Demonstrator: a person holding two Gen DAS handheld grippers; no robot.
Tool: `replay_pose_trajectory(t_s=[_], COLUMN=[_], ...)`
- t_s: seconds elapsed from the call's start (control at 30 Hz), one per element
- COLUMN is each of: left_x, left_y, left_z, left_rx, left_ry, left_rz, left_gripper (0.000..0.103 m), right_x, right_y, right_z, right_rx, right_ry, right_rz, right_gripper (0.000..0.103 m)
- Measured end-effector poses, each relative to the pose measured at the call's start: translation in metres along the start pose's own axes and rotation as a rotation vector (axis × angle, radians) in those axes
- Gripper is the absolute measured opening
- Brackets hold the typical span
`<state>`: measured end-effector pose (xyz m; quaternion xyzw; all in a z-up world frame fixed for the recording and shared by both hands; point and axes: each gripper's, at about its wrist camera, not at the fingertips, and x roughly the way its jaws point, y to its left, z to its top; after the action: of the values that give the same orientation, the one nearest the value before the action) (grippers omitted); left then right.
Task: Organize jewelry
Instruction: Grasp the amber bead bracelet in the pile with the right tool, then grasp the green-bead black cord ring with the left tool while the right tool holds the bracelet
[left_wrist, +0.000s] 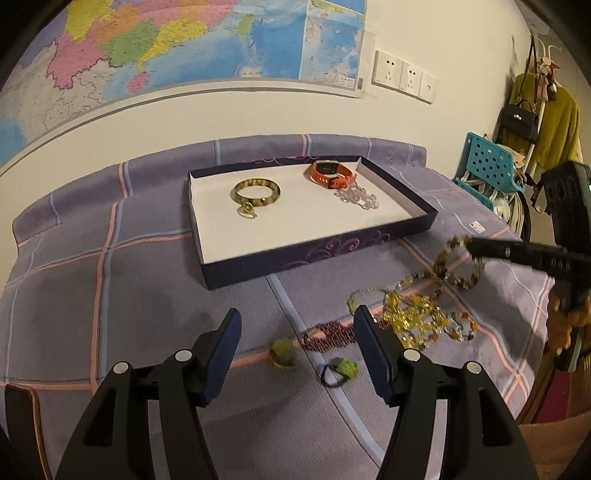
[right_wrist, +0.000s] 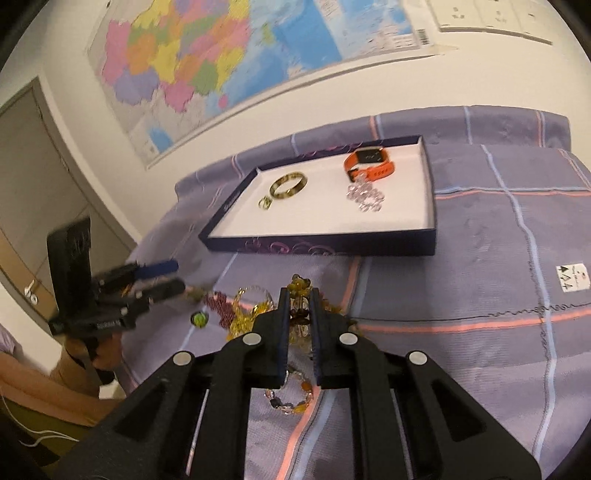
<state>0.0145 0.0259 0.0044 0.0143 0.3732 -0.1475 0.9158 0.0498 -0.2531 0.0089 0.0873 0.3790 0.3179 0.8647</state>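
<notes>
A shallow purple box (left_wrist: 317, 254) (right_wrist: 321, 248) with a white floor lies on the purple plaid cloth. In it are a gold bangle (left_wrist: 256, 191) (right_wrist: 288, 185), a small gold ring (left_wrist: 247, 211), an orange watch (left_wrist: 330, 172) (right_wrist: 369, 162) and a clear bead bracelet (left_wrist: 356, 195) (right_wrist: 364, 197). My right gripper (right_wrist: 298, 295) (left_wrist: 476, 249) is shut on a brown and amber bead bracelet (left_wrist: 460, 264) (right_wrist: 300, 286), lifted above a pile of yellow chains (left_wrist: 413, 319). My left gripper (left_wrist: 295, 321) (right_wrist: 162, 277) is open and empty, above the cloth.
On the cloth lie a dark red bead bracelet (left_wrist: 328, 336) (right_wrist: 223, 308), a ring with a pale green stone (left_wrist: 282, 352) and a green-stone ring (left_wrist: 345, 369) (right_wrist: 198, 318). A teal crate (left_wrist: 487, 162) and hanging clothes stand at right.
</notes>
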Motion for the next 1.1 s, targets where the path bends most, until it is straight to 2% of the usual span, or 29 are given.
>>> replay_pose_trajectory(t_s=[0.3,0.57,0.73,0.97,1.03,1.1], left_x=[-0.002,0.004,0.010,0.020,0.022,0.023], left_y=[-0.007,-0.019,-0.025,-0.029,-0.031,-0.032], left_z=[-0.020,-0.028,-0.027,-0.026,-0.025,-0.025], left_rx=[0.043,0.077,0.089,0.088,0.092,0.098], left_ry=[0.040,0.063,0.080,0.112,0.116,0.115], left_rz=[-0.027,-0.044,-0.067,-0.097,-0.091,-0.076], left_gripper=[0.061,0.060,0.053,0.037,0.037,0.032], right_x=[-0.028,-0.011,0.002,0.009,0.011,0.012], right_y=[-0.008,-0.007,-0.007,-0.006,-0.006,-0.006], right_z=[0.010,0.001,-0.007,-0.010,-0.010,-0.011], right_rx=[0.036,0.043,0.055,0.064,0.064,0.069], right_ry=[-0.097,-0.050,-0.020,-0.005,-0.004,-0.002], right_rz=[0.004,-0.008,-0.001,0.030,0.033,0.037], right_gripper=[0.010,0.010,0.011,0.011,0.011,0.011])
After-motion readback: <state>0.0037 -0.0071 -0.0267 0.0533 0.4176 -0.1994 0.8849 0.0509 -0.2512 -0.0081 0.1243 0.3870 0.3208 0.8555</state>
